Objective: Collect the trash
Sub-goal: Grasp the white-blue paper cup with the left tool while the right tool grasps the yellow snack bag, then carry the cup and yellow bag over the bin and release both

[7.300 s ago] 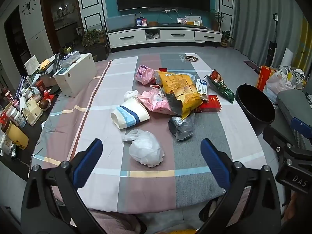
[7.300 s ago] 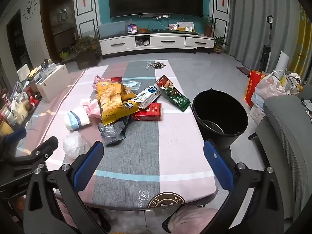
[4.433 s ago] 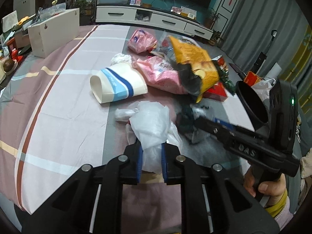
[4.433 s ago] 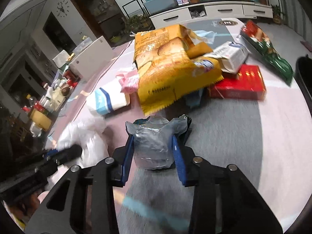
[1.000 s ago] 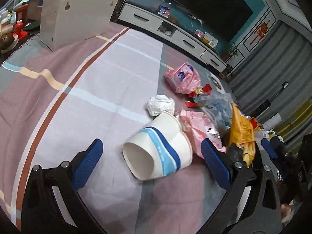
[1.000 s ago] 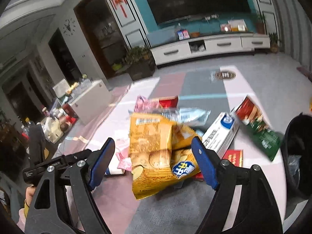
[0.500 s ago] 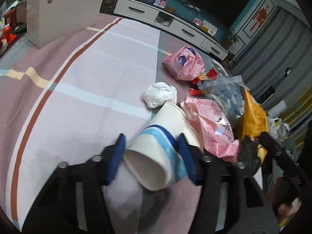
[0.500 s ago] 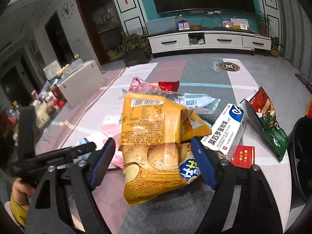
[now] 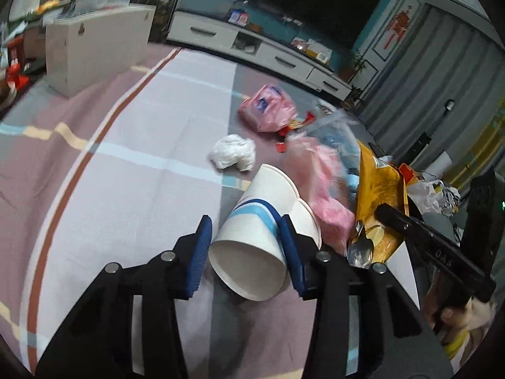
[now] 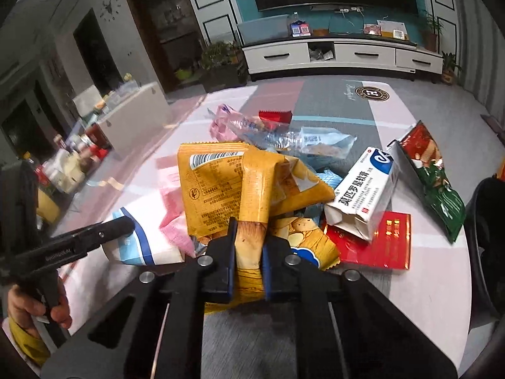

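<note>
Left tool (image 9: pixel 246 246) straddles paper cup (image 9: pixel 252 246), mouth toward camera | right tool (image 10: pixel 247 246) clamps chip bag (image 10: pixel 240 189)

The white and blue box (image 10: pixel 363 195) lying by the red packet carries Chinese characters along its side, 莫匹罗星软膏. On the black arm of the right gripper (image 9: pixel 442 252), seen from the left wrist, the letters DAS stand out. The yellow chip bag (image 10: pixel 221 189) has a barcode and a block of small print, too fine to read. The round emblem (image 10: pixel 372 94) on the tablecloth shows an H.
</note>
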A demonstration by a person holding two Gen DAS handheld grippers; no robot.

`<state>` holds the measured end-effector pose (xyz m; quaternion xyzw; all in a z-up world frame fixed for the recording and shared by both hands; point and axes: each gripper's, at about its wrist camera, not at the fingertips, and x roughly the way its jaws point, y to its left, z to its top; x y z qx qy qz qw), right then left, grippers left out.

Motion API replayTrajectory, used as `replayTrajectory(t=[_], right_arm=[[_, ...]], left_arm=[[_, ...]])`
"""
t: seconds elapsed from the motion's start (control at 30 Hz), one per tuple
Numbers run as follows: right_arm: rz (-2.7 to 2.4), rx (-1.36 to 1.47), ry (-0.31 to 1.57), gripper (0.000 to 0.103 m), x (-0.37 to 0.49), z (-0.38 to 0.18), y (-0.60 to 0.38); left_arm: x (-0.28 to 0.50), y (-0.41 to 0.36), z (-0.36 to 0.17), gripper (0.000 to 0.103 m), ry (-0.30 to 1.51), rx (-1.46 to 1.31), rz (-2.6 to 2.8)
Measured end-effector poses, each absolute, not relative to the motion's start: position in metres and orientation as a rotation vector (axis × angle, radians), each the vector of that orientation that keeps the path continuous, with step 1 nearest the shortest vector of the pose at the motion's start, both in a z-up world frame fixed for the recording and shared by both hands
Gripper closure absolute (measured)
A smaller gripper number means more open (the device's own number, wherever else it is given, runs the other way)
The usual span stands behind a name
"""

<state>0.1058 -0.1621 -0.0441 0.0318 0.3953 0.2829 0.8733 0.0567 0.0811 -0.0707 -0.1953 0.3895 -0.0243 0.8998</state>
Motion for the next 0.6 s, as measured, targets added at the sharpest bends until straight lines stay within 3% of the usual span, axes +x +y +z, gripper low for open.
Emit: replayTrajectory(t=[0.3, 0.6], right_arm=[[0.616, 0.110, 0.728, 0.089, 0.082, -0.011, -0.196], [0.555, 0.166, 0.693, 0.089, 0.083, -0.002, -0.229]], left_arm=[[0.018, 0.072, -0.030, 0.058, 0.688, -0.335, -0.062], [0.026, 0.031, -0.011, 0.058, 0.645, -0.360, -0.177]])
